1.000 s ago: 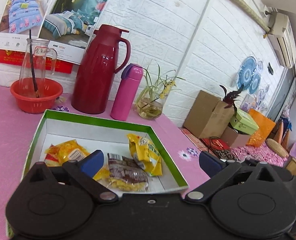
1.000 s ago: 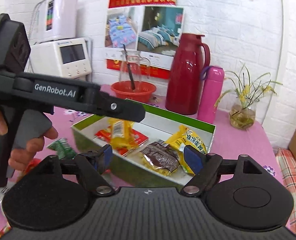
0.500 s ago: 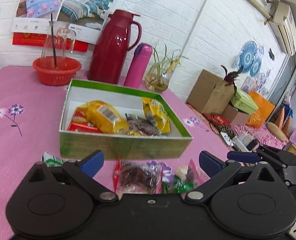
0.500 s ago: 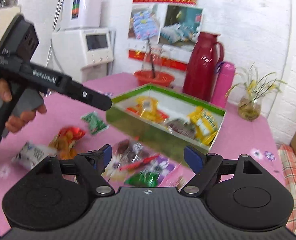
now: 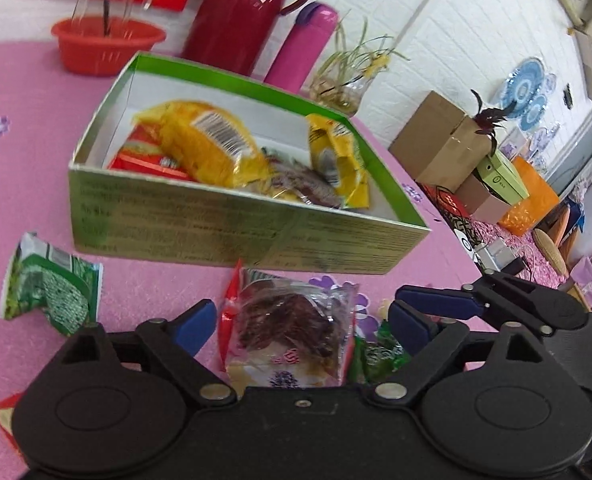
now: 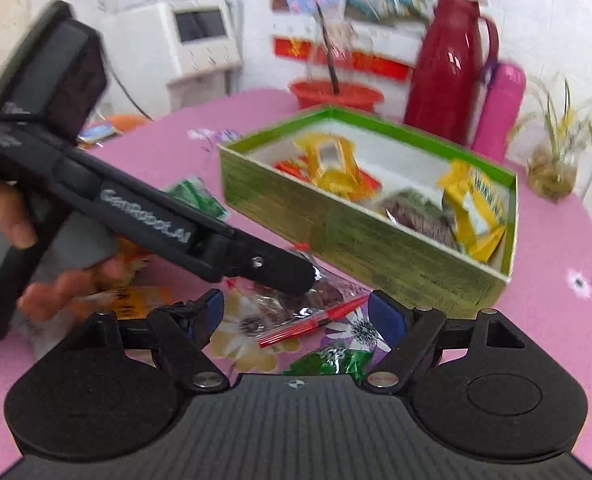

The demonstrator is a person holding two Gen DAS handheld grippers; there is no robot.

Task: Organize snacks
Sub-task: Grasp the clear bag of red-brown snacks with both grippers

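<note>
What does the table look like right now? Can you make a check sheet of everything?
Surface: pink flowered tablecloth, partly covered.
Job's things: green cardboard box holds yellow, red and brown snack packets; clear packet of dark red snacks and green foil packet lie outside it on the cloth.
Clutter: dark red thermos jug, pink flask, red plastic basin, glass vase with a plant.
Grippers: left gripper open, its fingers either side of the clear packet; right gripper open, just beside it.
Cables: nothing seen on the table.
Surroundings: white brick wall, brown cardboard boxes on the floor.
</note>
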